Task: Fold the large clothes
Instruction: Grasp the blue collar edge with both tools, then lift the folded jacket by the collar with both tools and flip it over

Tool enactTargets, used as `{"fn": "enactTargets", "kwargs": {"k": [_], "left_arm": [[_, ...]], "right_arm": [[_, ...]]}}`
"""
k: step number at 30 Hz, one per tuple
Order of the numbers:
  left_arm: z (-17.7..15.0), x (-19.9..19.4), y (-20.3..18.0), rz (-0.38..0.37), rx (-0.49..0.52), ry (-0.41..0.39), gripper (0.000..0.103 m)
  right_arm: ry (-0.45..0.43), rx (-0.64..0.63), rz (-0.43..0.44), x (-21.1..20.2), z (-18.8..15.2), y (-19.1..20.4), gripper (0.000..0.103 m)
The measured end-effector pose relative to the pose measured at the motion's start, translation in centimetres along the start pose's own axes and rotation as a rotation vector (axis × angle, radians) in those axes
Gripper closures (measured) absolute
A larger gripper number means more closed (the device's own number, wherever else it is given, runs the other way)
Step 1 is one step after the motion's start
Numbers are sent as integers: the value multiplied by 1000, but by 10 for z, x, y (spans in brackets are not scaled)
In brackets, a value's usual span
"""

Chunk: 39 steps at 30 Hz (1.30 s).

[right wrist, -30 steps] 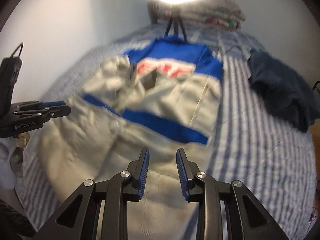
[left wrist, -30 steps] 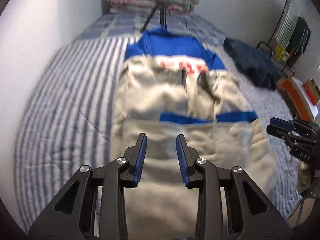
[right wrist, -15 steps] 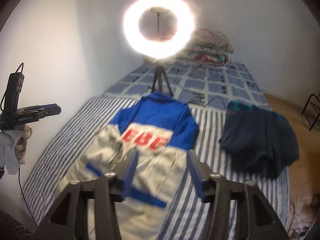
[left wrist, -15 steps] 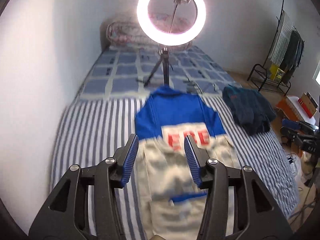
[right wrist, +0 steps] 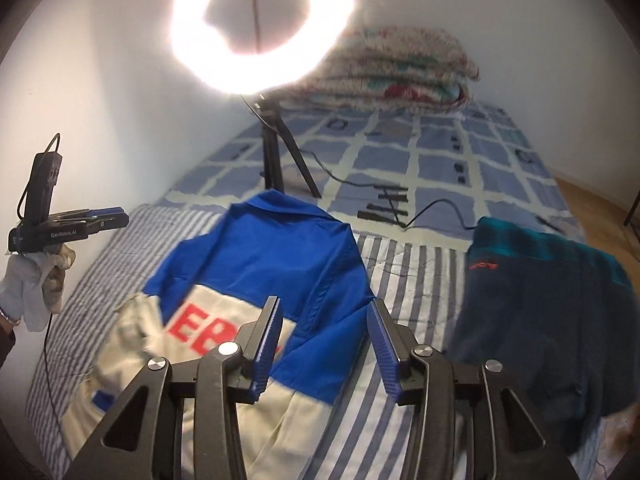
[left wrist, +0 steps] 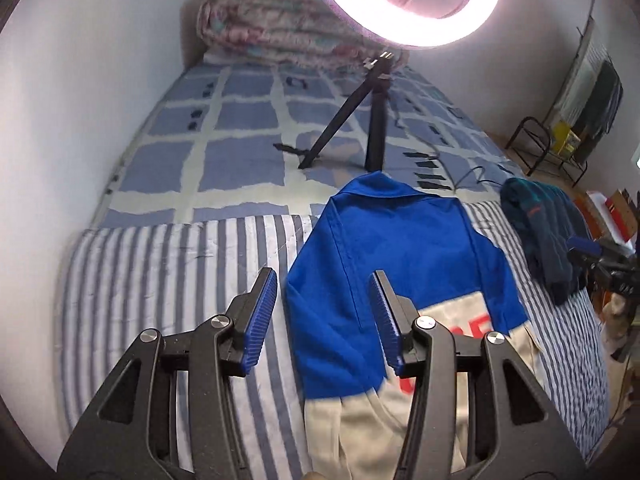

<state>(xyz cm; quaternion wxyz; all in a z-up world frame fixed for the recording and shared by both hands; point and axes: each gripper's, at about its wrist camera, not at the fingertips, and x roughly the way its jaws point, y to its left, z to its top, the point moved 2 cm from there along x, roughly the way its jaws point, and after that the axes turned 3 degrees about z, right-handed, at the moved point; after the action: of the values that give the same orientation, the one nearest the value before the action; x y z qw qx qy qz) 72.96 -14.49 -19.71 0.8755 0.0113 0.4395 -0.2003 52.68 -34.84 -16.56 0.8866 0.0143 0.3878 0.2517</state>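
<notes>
With the left gripper (left wrist: 323, 322) standing empty and half open and the right gripper (right wrist: 324, 346) empty and closing, the blue-and-beige jacket (left wrist: 400, 264) lies on the bed (left wrist: 160, 280), where grabbing only its top layer could undo the fold.

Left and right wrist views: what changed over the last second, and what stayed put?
Both tools went from low over the beige lower half of the jacket to its blue shoulder end. The left tool opened wider and is empty. The right tool opened too; its jaws are now closing with nothing gripped. The jacket, already folded, stayed flat on the striped bed cover; the dark garment and the ring light stayed put.
</notes>
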Motion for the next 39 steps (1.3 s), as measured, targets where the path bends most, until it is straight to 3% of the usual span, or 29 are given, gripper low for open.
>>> {"fn": "enactTargets", "kwargs": {"k": [13,16,21,25,28,30,35,39], "left_arm": [[27,120,10,-12,23,99,54],[27,141,1,13,80,119,54],[26,160,-12,31,158,124,54],[28,163,-10,-4,144,125,54],[27,165,-14,-39,161,123,72],[27,164,-19,-53,171,123,91],[24,157,-34,-4,230,97,102],[29,140,-28,-26,175,51,103]], "right_arm": [[64,66,49,119,19,-48,62],[81,69,58,139,20,-53,62],[86,97,98,157,21,-58,62],[73,126,135,162,22,-61,65],[79,120,163,164,22,-58,76],[90,105,162,166,21,-54,83],[85,70,131,163,24,-45,101],[63,48,109,153,26,-40,103]]}}
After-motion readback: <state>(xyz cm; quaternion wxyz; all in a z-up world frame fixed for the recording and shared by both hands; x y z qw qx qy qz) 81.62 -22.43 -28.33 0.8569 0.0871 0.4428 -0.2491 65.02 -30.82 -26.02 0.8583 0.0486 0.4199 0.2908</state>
